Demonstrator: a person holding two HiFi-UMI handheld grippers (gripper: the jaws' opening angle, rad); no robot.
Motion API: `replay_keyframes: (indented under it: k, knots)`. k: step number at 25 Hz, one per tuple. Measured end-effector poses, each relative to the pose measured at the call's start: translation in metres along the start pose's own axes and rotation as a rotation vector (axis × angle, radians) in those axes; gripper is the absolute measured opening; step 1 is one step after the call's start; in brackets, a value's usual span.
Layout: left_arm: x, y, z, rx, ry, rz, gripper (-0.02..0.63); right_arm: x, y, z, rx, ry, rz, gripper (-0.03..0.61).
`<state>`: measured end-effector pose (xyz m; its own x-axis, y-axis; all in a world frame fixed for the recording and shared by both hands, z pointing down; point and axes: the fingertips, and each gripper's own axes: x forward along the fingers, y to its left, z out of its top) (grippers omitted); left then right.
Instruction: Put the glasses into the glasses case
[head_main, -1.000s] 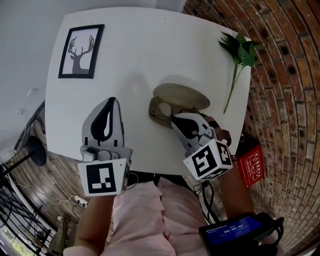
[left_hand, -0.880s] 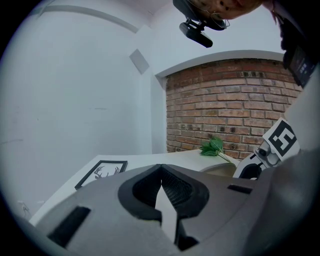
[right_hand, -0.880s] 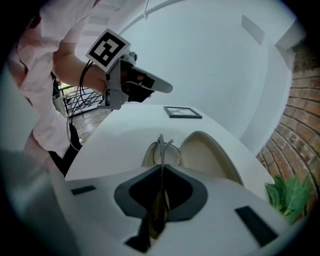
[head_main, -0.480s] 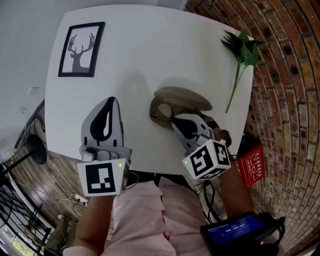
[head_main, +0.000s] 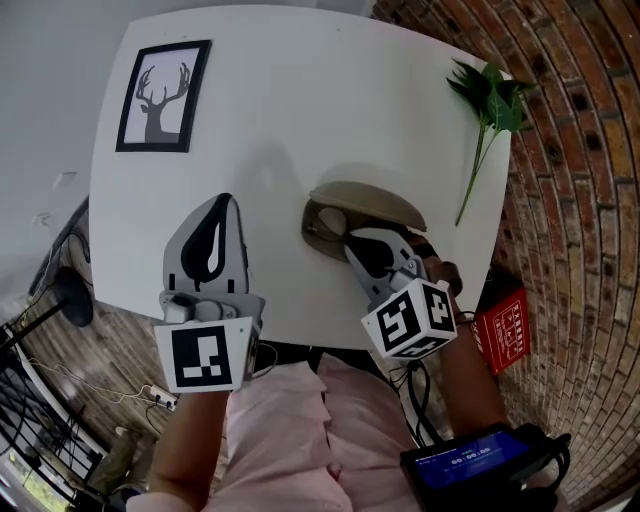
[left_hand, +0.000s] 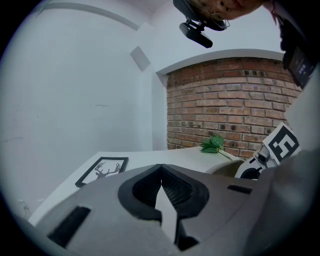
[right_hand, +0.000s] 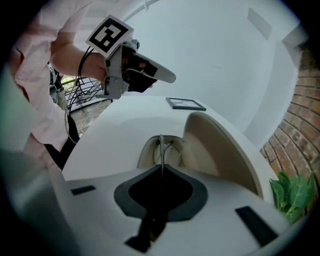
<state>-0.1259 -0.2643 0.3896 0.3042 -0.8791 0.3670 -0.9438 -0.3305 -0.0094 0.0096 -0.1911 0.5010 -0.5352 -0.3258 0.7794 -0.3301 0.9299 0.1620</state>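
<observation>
so the glasses case (head_main: 365, 205) is sitting open about mid-table (head_main: 280, 110), lid tipped up on the far side and the tan tray toward the person. the glasses (right_hand: 161, 147) are down inside the tray, with one thin metal bit of them sticking up out of it. the right gripper (head_main: 350, 240) is right at the near edge of the case, angled down into it. its jaws are pinched onto that thin metal bit, basically closed with just the wire between the tips. the left gripper (head_main: 224, 205) hangs off to the left of the case, well clear of it, above the table. its tips are pressed together with nothing in them. further left and beyond the case there's a framed deer picture (head_main: 163, 98). off to the right of the case a green leafy sprig (head_main: 490, 105) lies by the table edge, next to the brick wall (head_main: 580, 200).
</observation>
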Motion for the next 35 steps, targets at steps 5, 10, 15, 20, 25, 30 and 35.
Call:
replay_keyframes:
  k: [5,10,15,20,25,30,35]
  knots:
    - [0.001,0.002,-0.003,-0.004,0.008,-0.001,0.009,0.001,-0.001,0.001,0.004,-0.001,-0.004,0.020]
    - [0.002,0.003,-0.004,-0.003,0.008,-0.002,0.009,0.002,-0.001,0.001,0.018,0.008,0.001,0.023]
    - [0.003,0.000,-0.002,-0.001,0.007,-0.008,0.009,-0.001,0.000,0.001,0.033,0.007,0.005,0.063]
    - [0.003,-0.007,0.000,0.005,0.000,-0.020,0.009,-0.007,-0.002,0.002,0.035,-0.002,-0.009,0.092]
    - [0.001,-0.011,-0.001,0.008,0.004,-0.023,0.009,-0.011,-0.005,0.003,0.031,-0.014,-0.042,0.098]
    - [0.002,-0.015,0.001,0.011,0.000,-0.033,0.009,-0.018,-0.008,0.006,0.038,-0.026,-0.062,0.098]
    - [0.002,-0.018,0.004,0.015,-0.004,-0.039,0.009,-0.027,-0.011,0.013,0.052,-0.054,-0.069,0.103]
